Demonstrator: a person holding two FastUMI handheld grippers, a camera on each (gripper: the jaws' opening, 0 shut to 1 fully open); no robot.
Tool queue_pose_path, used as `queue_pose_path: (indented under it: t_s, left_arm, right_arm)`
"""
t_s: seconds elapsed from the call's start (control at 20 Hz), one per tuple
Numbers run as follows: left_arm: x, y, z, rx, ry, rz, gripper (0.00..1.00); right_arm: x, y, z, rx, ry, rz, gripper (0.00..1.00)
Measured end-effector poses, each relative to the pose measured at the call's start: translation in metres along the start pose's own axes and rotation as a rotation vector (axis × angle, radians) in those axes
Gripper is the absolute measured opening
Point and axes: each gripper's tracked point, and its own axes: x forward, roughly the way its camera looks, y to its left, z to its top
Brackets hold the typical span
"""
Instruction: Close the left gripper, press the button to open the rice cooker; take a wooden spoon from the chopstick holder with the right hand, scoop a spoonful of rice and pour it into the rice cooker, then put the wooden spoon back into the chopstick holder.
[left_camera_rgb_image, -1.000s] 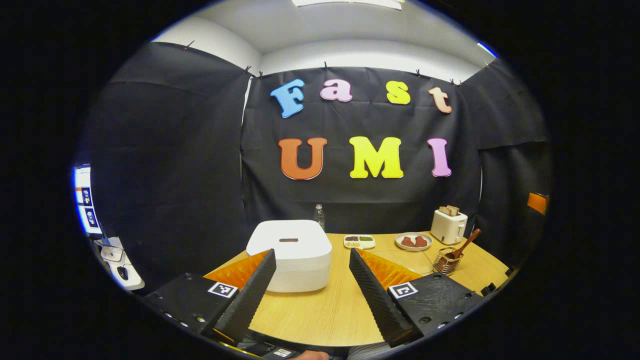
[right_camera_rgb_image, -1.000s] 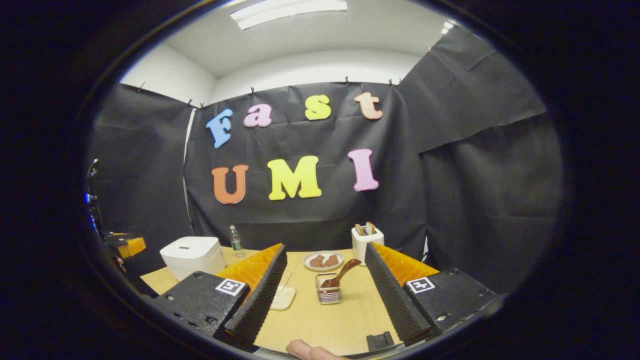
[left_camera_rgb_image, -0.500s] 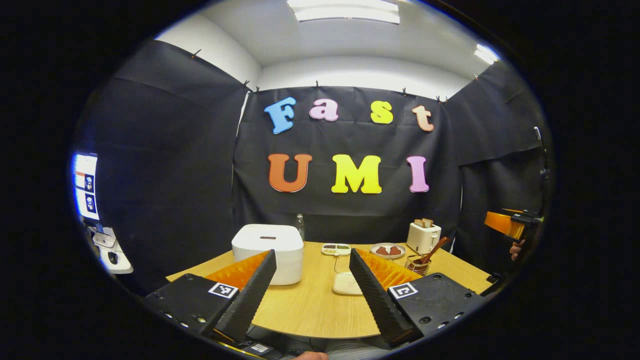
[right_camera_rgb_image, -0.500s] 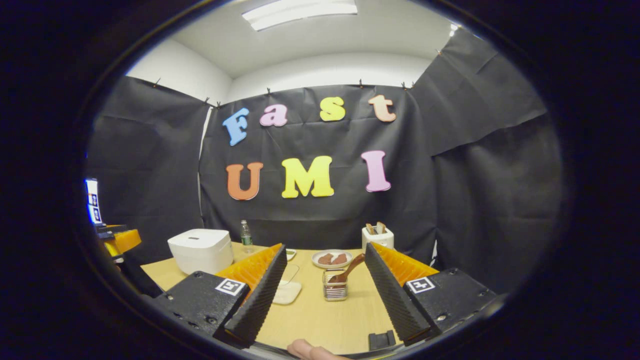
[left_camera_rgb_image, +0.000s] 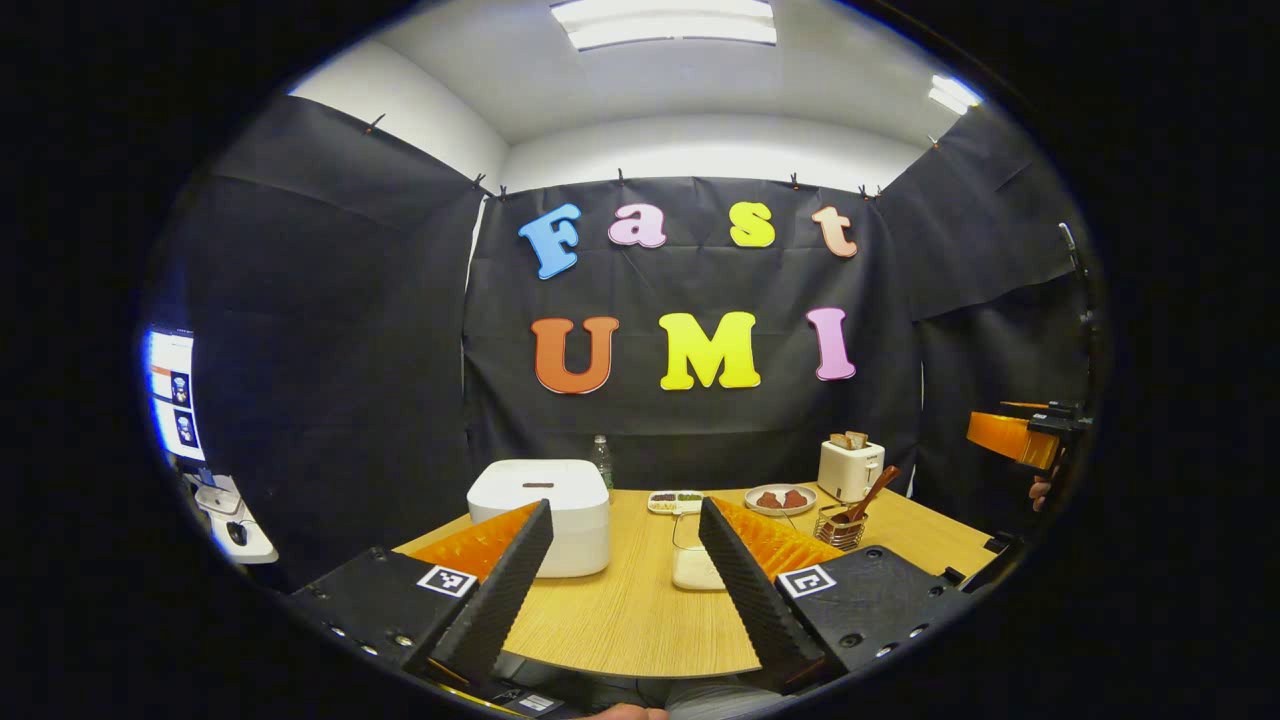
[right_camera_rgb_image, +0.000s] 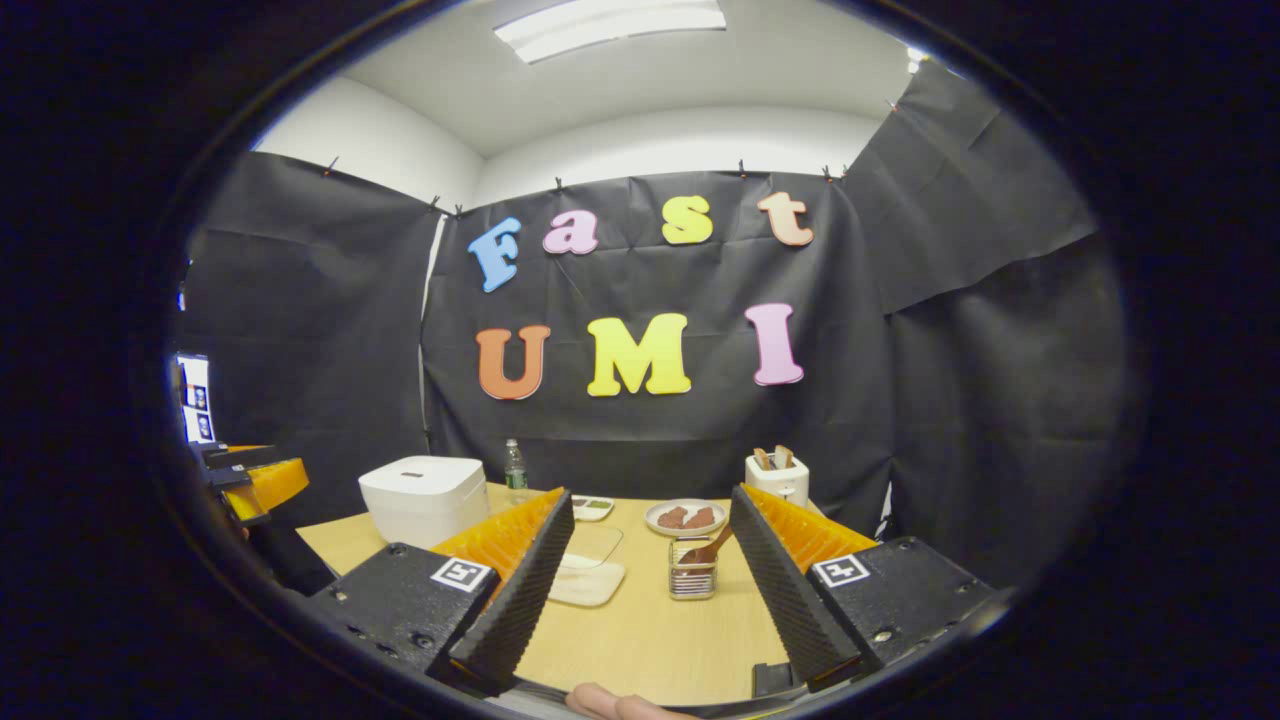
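While both claws hang above the near edge of the counter (left_camera_rgb_image: 620, 620), I see each one spread wide with nothing between its fingers. My left claw (left_camera_rgb_image: 625, 590) points across the wood toward the white rice cooker (left_camera_rgb_image: 541, 500), which sits on the left part of the counter with its lid down. My right claw (right_camera_rgb_image: 650, 590) looks toward the wire chopstick holder (right_camera_rgb_image: 691, 580), which stands near the middle of its view, well apart from the fingers.

The wooden spoon (right_camera_rgb_image: 706, 550) leans in the chopstick holder, its handle tilted up to the right. In the left gripper view the same holder sits right of centre, in front of the white toaster (left_camera_rgb_image: 850, 468) with bread in its slots. Left of the holder lies a clear container of rice (right_camera_rgb_image: 590, 578) with its lid propped up at the back. Behind it are a plate (right_camera_rgb_image: 685, 517) with brown pieces on it, a small divided dish (left_camera_rgb_image: 675, 501) and a water bottle (right_camera_rgb_image: 514, 465) by the cloth wall.

At the right rim of the left gripper view I catch the other claw's body with a hand (left_camera_rgb_image: 1042, 490) on it. A fingertip shows at the bottom of the right gripper view.
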Motion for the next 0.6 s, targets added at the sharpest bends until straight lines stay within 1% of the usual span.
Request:
queue_pose_path:
  t_s: [0.25, 0.3, 0.35, 0.4, 0.5, 0.55, 0.6]
  left_arm:
    - [-0.0021, -0.0017, 0.0010, -0.016, 0.000, -0.011, 0.94]
    - [-0.0013, -0.0010, 0.0011, -0.017, 0.000, -0.010, 0.94]
    - [-0.0009, 0.0006, 0.0004, -0.015, -0.002, -0.007, 0.94]
    - [-0.0010, 0.0022, 0.0003, -0.013, -0.004, -0.002, 0.94]
    - [-0.0017, 0.0023, 0.0011, -0.015, -0.011, -0.001, 0.94]
    - [-0.0036, 0.0022, 0.0025, -0.018, -0.015, -0.003, 0.94]
    - [-0.0040, 0.0019, 0.0030, -0.022, -0.016, -0.003, 0.94]
  right_arm:
    - [0.0014, -0.0020, -0.0036, 0.013, 0.012, -0.005, 1.00]
    - [0.0010, -0.0026, -0.0030, 0.015, 0.010, -0.007, 0.94]
    - [0.0005, -0.0027, -0.0022, 0.015, 0.007, -0.007, 1.00]
    - [0.0001, -0.0012, -0.0019, 0.015, 0.004, -0.004, 1.00]
    - [-0.0006, 0.0006, -0.0010, 0.019, -0.004, 0.003, 0.94]
    - [-0.0013, 0.0020, -0.0003, 0.022, -0.007, 0.006, 0.94]
    - [-0.0020, 0.0040, -0.0007, 0.024, -0.010, 0.012, 1.00]
